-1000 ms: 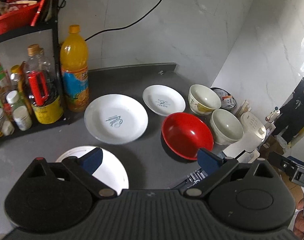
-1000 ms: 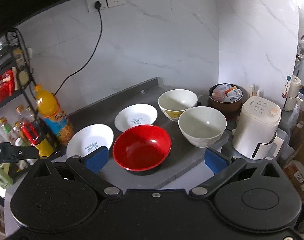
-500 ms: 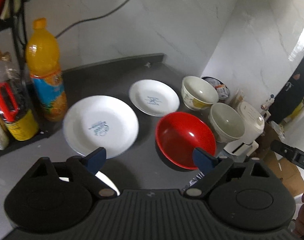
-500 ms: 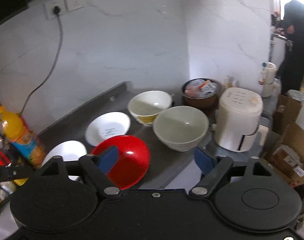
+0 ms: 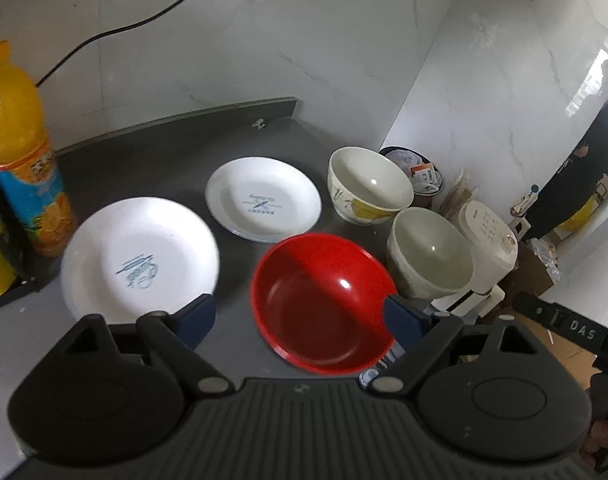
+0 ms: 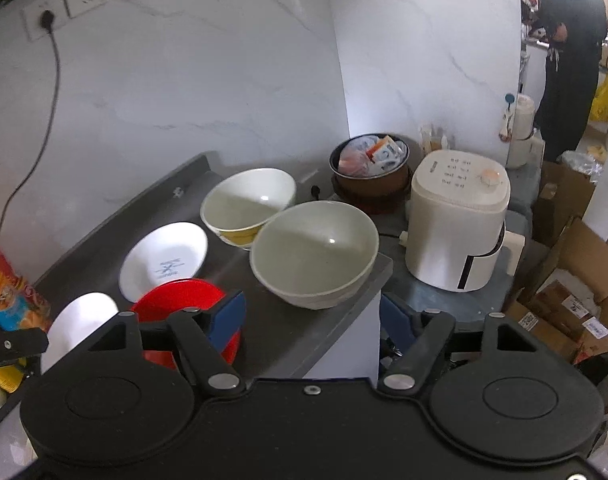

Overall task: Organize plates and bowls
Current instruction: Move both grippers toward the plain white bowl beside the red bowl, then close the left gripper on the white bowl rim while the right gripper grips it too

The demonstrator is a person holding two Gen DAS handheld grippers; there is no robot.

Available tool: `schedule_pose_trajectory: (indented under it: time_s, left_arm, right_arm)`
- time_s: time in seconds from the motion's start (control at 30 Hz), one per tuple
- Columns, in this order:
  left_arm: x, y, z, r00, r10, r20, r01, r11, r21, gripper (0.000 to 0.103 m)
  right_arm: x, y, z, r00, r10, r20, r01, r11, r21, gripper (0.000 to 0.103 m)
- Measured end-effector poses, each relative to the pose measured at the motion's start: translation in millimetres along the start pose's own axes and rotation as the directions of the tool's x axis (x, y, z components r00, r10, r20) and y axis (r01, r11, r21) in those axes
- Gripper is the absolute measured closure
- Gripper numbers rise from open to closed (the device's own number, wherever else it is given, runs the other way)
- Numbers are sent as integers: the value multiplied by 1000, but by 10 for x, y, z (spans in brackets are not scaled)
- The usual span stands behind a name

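- Far left of the left wrist view stands an orange drink bottle [image 5: 21,148], clear of the work.
- On the dark bench [image 5: 151,152] lie 2 white plates: the larger plate [image 5: 139,256] lower left, the smaller plate [image 5: 263,200] just beyond it, near each other but apart.
- At centre sits the red bowl [image 5: 324,300], empty and upright, close to the bench's front edge.
- The left gripper [image 5: 299,316] hovers over that red bowl, jaws spread wide, wider than the bowl's near rim, holding nothing.
- Right of centre are 2 pale bowls: the patterned bowl [image 5: 368,186] at the back, the plain bowl [image 5: 428,256] nearer, right at the bench corner.
- The right gripper [image 6: 312,316] is lined up on the plain bowl, jaws wide and empty.
- My read: nothing is stacked yet; this is the approach to a first pick.
- Next, each gripper must drop onto a rim and pinch the wall, not the whole bowl.
- The white appliance [image 6: 456,220] stands near the plain bowl, so lift carefully.
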State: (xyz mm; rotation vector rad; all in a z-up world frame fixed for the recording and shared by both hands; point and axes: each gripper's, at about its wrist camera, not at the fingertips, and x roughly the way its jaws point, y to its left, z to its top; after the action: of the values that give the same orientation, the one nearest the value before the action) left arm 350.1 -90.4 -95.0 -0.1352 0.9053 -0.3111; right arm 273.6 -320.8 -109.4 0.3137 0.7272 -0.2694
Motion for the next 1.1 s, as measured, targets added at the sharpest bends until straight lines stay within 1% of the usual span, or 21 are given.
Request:
schedule_pose_trajectory:
  time_s: [0.13, 0.2, 0.27, 0.3, 0.33, 0.37, 0.4, 0.43, 0.5, 0.57, 0.63, 0.67, 0.7, 0.77, 0.83, 0.87, 0.9, 0.97, 1.07, 1.1]
  left_arm:
    - [285, -218, 94, 1000, -3, -6, 3, 1000, -7, 13]
    - [441, -328, 158, 1000, -20, -12, 20, 999, -37, 13]
    - [591, -457, 227, 999, -11, -35, 9, 998, -62, 13]
    - [666, -542, 255, 999, -13, -35, 11, 998, -60, 13]
    - [731, -615, 275, 999, -9, -35, 7, 999, -52, 14]
    - [815, -693, 301, 999, 1, -40, -3, 999, -46, 16]
    - [893, -758, 315, 999, 8, -46, -10, 999, -50, 21]
    - [966, -800, 328, 998, 12, -55, -16, 998, -61, 24]
    - [1111, -870, 361, 997, 15, -77, -22, 996, -92, 33]
    - [1228, -945, 384, 996, 18, -90, -28, 993, -111, 38]
    - [1359, -1043, 404, 995, 18, -101, -29, 994, -109, 42]
    - [1425, -1088, 415, 994, 22, -109, -34, 994, -108, 47]
    - [1504, -1132, 425, 992, 25, -121, -38, 993, -109, 53]
    - [1640, -1190, 453, 989, 26, -146, -43, 993, -113, 60]
    - [1747, -1233, 464, 987, 29, -156, -49, 991, -125, 62]
    - [1794, -1252, 468, 986, 35, -160, -56, 990, -130, 64]
    - [1851, -1271, 467, 984, 42, -171, -66, 989, -135, 68]
    - [1940, -1303, 468, 981, 41, -188, -69, 988, -141, 73]
    - [2065, -1345, 465, 978, 50, -203, -80, 986, -147, 76]
    - [2117, -1357, 466, 975, 58, -215, -91, 985, -149, 77]
  right_arm:
    - [314, -207, 135, 999, 40, -36, -40, 999, -8, 42]
    - [478, -327, 230, 996, 57, -64, -57, 998, -1, 43]
    - [641, -439, 336, 994, 67, -88, -67, 998, -3, 45]
    - [709, -482, 372, 993, 78, -94, -79, 997, -9, 49]
    - [793, -522, 410, 991, 84, -105, -86, 996, -18, 61]
    - [881, -553, 445, 988, 87, -125, -91, 996, -26, 67]
    - [971, -594, 481, 984, 95, -148, -100, 995, -25, 72]
    - [1053, -643, 519, 981, 109, -163, -113, 993, -18, 72]
    - [1167, -699, 576, 975, 126, -182, -132, 991, -21, 72]
    - [1285, -750, 632, 970, 134, -201, -145, 989, -41, 72]
    - [1424, -809, 681, 963, 145, -228, -160, 986, -48, 72]
    - [1490, -835, 702, 958, 154, -242, -171, 984, -50, 73]
    - [1550, -854, 722, 953, 166, -254, -185, 981, -55, 76]
    - [1658, -877, 759, 943, 185, -275, -212, 975, -70, 78]
    - [1770, -907, 808, 933, 203, -298, -236, 969, -78, 82]
    - [1819, -922, 835, 927, 213, -310, -248, 966, -77, 83]
    - [1863, -931, 855, 921, 223, -319, -260, 962, -79, 83]
    - [1928, -934, 887, 915, 229, -331, -273, 957, -93, 83]
    - [2028, -950, 921, 903, 248, -352, -299, 949, -99, 84]
    - [2058, -953, 931, 898, 256, -359, -309, 946, -100, 85]
